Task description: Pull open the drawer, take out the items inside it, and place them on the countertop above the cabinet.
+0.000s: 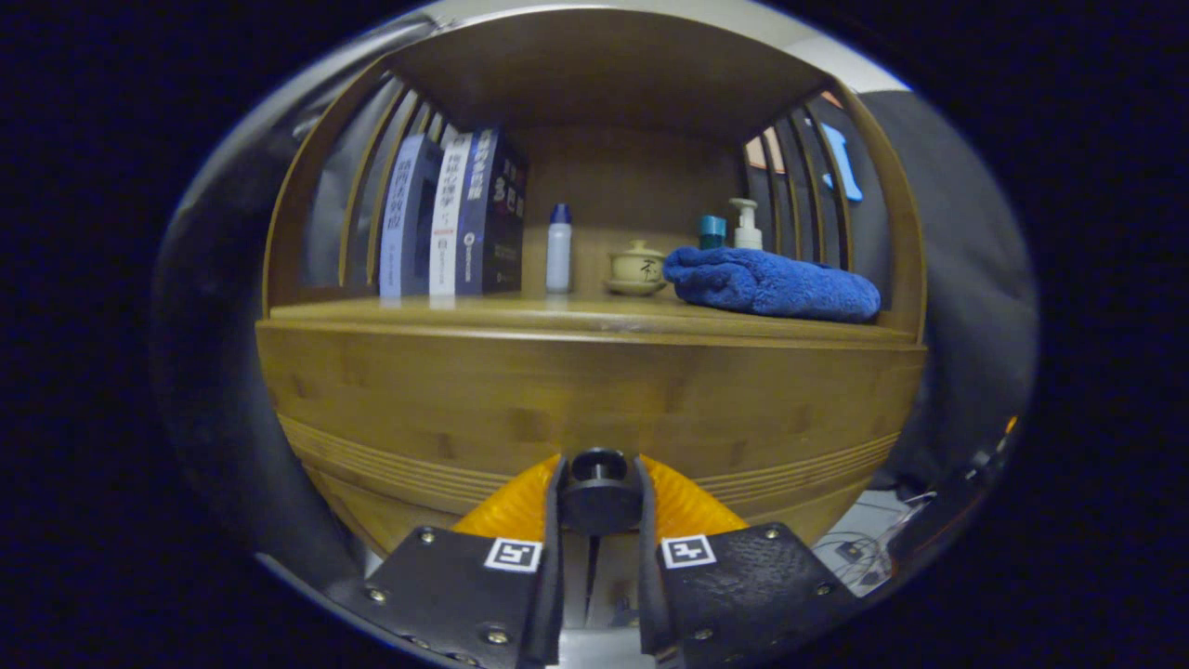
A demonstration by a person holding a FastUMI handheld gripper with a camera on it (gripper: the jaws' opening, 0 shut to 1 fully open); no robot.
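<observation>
A wooden drawer front (594,390) fills the space just ahead of me, below the countertop (576,316) of the cabinet. A round dark knob (599,492) sticks out from the drawer's lower middle. My gripper (599,497) is shut on that knob, one finger pressing on each side of it. The drawer's inside is hidden behind its front.
On the countertop stand several upright books (455,218) at the left, a small white bottle (558,249), a lidded cup on a saucer (636,268), a folded blue towel (771,283), and a pump bottle (746,226) behind it. Slatted wooden sides and a shelf roof enclose the space.
</observation>
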